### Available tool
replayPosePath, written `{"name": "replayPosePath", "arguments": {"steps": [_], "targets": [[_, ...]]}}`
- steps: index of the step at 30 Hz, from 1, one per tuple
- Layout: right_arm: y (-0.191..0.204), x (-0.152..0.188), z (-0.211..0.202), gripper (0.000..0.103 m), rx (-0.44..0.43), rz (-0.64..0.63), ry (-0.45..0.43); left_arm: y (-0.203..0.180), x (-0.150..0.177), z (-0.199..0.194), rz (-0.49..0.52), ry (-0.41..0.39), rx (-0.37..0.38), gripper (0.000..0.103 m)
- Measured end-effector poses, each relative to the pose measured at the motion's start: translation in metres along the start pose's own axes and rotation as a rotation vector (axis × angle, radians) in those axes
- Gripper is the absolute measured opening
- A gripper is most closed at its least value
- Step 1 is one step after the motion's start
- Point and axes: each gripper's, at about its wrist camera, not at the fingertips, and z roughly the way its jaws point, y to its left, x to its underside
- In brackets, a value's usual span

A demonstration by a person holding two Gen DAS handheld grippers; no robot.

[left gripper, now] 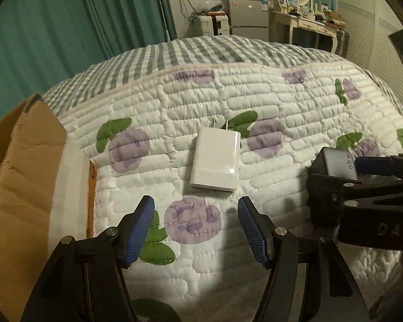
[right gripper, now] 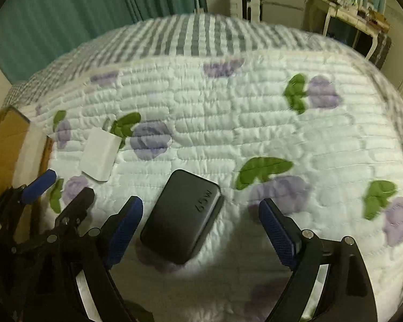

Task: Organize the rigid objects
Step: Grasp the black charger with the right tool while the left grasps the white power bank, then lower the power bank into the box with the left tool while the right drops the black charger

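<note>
Both claws are held wide, nothing gripped. The left gripper point(left gripper: 196, 230) is lined up just short of the white charger point(left gripper: 215, 158), right of the box point(left gripper: 27, 177). The black charger point(right gripper: 181, 216) is straddled by the right gripper point(right gripper: 201, 230), apparently for pickup, farther right of the box.

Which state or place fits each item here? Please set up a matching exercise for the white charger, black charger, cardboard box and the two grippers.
Things:
1. white charger
2. black charger
3. cardboard box
4. left gripper

States or places:
A. at the left edge of the quilt, flap open
B. open, aimed at the white block ahead
C. flat on the quilt, prongs pointing away
D. between the open fingers of the right gripper, marked 65W

Pairs: 1-C, 2-D, 3-A, 4-B
</note>
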Motion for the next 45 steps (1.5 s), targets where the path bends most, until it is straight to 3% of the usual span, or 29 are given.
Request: {"name": "replayPosePath", "arguments": {"steps": [4,7,12,16,19,23,26,31,37,45], "targets": [[0.005,-0.001,0.009,0.081,0.037,-0.027,0.016,0.000,-0.002,0.005,-0.014,0.004,0.017,0.067],[0.008,0.001,0.008,0.059,-0.002,-0.042,0.018,-0.003,-0.005,0.008,0.002,-0.002,0.015,0.067],[0.001,-0.001,-0.007,0.047,-0.011,-0.031,-0.011,-0.011,-0.016,0.015,0.030,-0.011,-0.002,0.067],[-0.017,-0.008,-0.019,0.046,0.023,-0.004,-0.061,-0.014,-0.026,0.027,0.020,-0.008,-0.006,0.067],[-0.022,-0.009,-0.019,0.046,0.015,0.005,-0.058,-0.018,-0.033,0.036,0.033,-0.025,-0.038,0.067],[-0.014,-0.008,-0.017,0.046,0.023,-0.032,-0.047,-0.016,-0.033,0.037,0.021,-0.053,-0.024,0.065],[-0.011,-0.007,-0.012,0.046,0.020,-0.043,-0.034,-0.013,-0.030,0.034,0.017,-0.056,0.005,0.041],[0.000,-0.002,0.003,0.046,0.018,-0.062,0.005,-0.010,-0.025,0.023,0.018,-0.052,0.009,0.041],[0.010,0.004,0.003,0.043,0.054,-0.091,-0.002,-0.002,-0.019,-0.002,-0.006,-0.057,0.031,0.041],[0.007,0.017,-0.060,0.042,0.049,-0.055,-0.125,0.009,-0.021,-0.075,-0.060,-0.156,0.100,0.041]]}}
